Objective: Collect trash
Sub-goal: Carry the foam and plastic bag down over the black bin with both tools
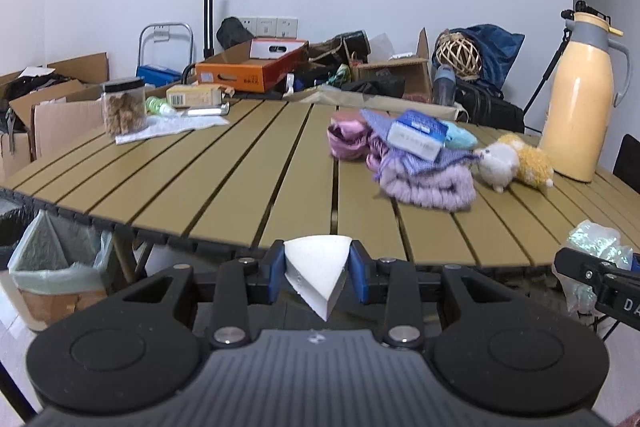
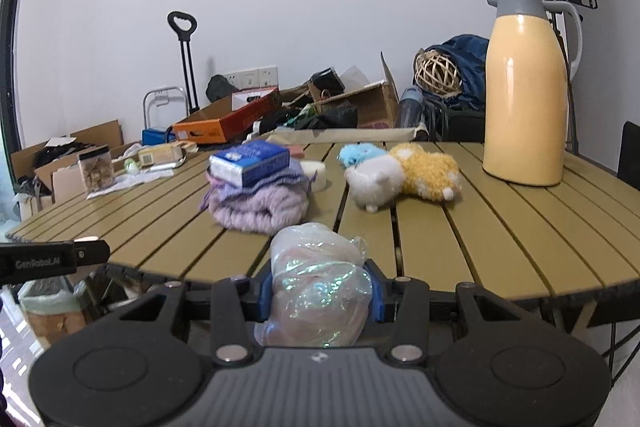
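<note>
My left gripper (image 1: 318,273) is shut on a white paper cone (image 1: 316,267), squeezed flat between the blue pads, just off the near edge of the slatted table (image 1: 248,163). My right gripper (image 2: 318,293) is shut on a crumpled, iridescent clear plastic bag (image 2: 316,287), also at the table's near edge. That bag (image 1: 592,251) and the right gripper's finger (image 1: 592,273) show at the right of the left wrist view. A bin lined with a pale green bag (image 1: 56,267) stands on the floor below the table's left side and appears again as the lined bin (image 2: 48,301) in the right wrist view.
On the table lie a purple cloth pile (image 1: 424,179) with a blue box (image 1: 418,133), plush toys (image 1: 516,161), a yellow thermos (image 1: 580,99), a snack jar (image 1: 122,105) and a white wrapper (image 1: 172,127). Cardboard boxes (image 1: 48,107) and bags crowd the back wall.
</note>
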`<state>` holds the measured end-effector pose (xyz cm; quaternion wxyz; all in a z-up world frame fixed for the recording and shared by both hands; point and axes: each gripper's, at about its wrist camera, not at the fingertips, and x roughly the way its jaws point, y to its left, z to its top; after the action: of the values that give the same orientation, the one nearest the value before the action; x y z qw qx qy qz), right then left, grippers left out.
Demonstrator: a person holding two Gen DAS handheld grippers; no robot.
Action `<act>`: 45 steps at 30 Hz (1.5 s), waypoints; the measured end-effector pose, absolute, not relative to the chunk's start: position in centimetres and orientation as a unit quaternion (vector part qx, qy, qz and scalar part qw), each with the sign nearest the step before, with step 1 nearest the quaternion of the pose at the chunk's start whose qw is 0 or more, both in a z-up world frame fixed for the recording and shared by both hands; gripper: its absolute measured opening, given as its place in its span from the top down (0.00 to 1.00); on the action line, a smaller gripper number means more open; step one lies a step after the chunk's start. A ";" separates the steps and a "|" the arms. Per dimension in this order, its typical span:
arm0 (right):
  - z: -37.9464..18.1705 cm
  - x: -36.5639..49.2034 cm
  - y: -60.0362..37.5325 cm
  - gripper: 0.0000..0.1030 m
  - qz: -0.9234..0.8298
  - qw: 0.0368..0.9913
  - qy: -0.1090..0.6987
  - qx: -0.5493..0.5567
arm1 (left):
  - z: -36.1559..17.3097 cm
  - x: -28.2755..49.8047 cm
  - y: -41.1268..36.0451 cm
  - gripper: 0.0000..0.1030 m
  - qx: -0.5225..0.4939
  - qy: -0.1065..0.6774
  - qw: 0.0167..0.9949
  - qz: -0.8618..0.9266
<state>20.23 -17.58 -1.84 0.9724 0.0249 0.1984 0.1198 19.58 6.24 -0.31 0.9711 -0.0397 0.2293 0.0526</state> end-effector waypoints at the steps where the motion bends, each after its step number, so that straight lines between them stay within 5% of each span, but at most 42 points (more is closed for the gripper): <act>1: -2.0 19.7 -17.7 0.59 0.121 0.972 0.202 0.024 | -0.5 19.3 6.3 0.67 -0.040 0.233 0.970 0.052; 45: -15.2 18.2 -22.2 0.59 0.060 0.902 0.426 0.002 | -14.2 18.8 7.3 0.67 -0.005 0.507 0.861 0.049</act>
<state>18.17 -22.23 -15.20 0.9025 0.0024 0.4265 0.0602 18.81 7.29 -14.25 0.8608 -0.0054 0.5065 0.0490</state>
